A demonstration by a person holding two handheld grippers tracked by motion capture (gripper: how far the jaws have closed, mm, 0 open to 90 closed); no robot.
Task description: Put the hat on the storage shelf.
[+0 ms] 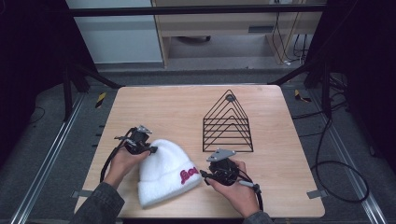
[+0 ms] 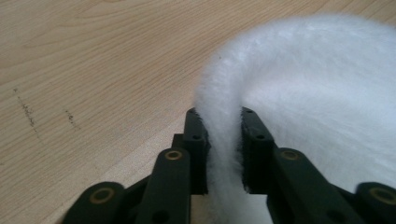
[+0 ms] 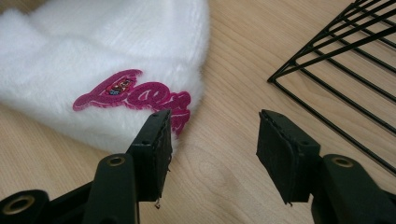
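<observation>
White fuzzy beanie (image 1: 163, 172) lies flat on the light wooden table (image 1: 177, 107), near the person's edge, cuff toward the bottom. Magenta embroidered script patch (image 3: 135, 95) on the cuff, small coloured figure stitched inside it; lettering looped, cannot read it. Pile long and soft, fabric clean. Left gripper (image 2: 223, 149) pinches a raised fold of the crown edge, pads pressed into the fluff on both sides. Right gripper (image 3: 212, 149) gapes about halfway, nothing between the pads, bare table under them, left pad just beside the patch. Black wire rack (image 1: 228, 122), triangular, stands just beyond the right gripper.
</observation>
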